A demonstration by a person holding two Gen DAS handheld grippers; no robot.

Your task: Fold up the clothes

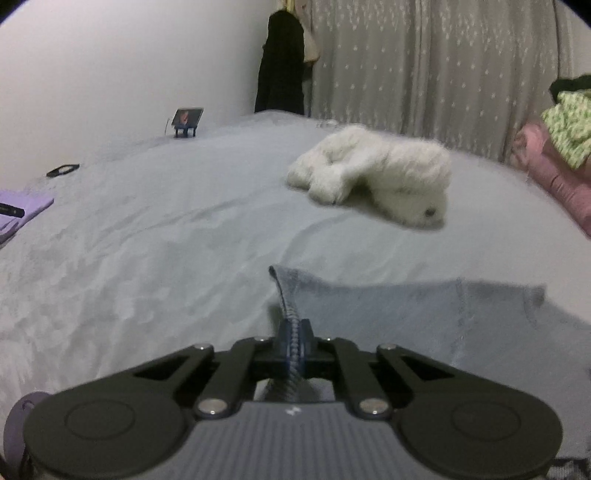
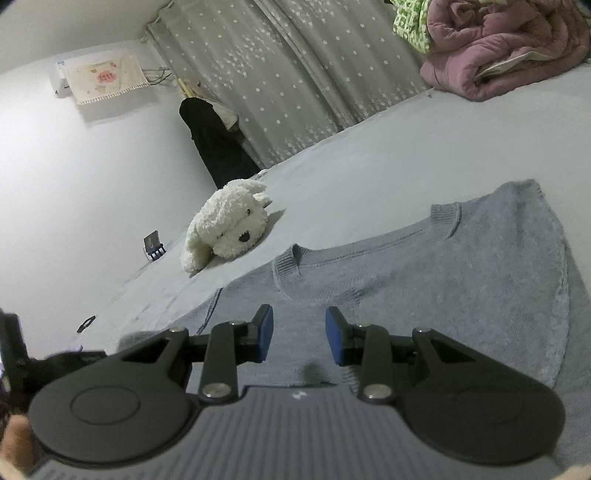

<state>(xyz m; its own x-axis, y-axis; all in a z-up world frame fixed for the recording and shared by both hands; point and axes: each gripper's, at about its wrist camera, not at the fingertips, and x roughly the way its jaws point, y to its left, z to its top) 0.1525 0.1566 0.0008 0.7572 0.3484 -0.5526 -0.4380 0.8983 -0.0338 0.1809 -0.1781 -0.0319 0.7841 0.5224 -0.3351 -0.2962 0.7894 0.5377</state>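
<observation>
A grey-blue knitted sweater (image 2: 461, 280) lies spread flat on the pale bed sheet (image 2: 369, 162), its round neck opening facing away from me. In the left wrist view the same sweater (image 1: 424, 325) stretches off to the right. My left gripper (image 1: 294, 334) is shut on a ribbed edge of it, and the pinched fold stands up between the pads. My right gripper (image 2: 299, 338) hovers just above the sweater's body, below the neckline. Its blue pads (image 2: 265, 334) stand apart with only flat knit beneath them.
A white plush dog (image 1: 373, 173) (image 2: 229, 229) lies on the bed beyond the sweater. A pink quilt (image 2: 509, 48) with green cloth (image 2: 410, 22) sits at the far right. A small stand (image 1: 187, 122), a black ring (image 1: 62, 170) and a purple item (image 1: 20, 214) lie left.
</observation>
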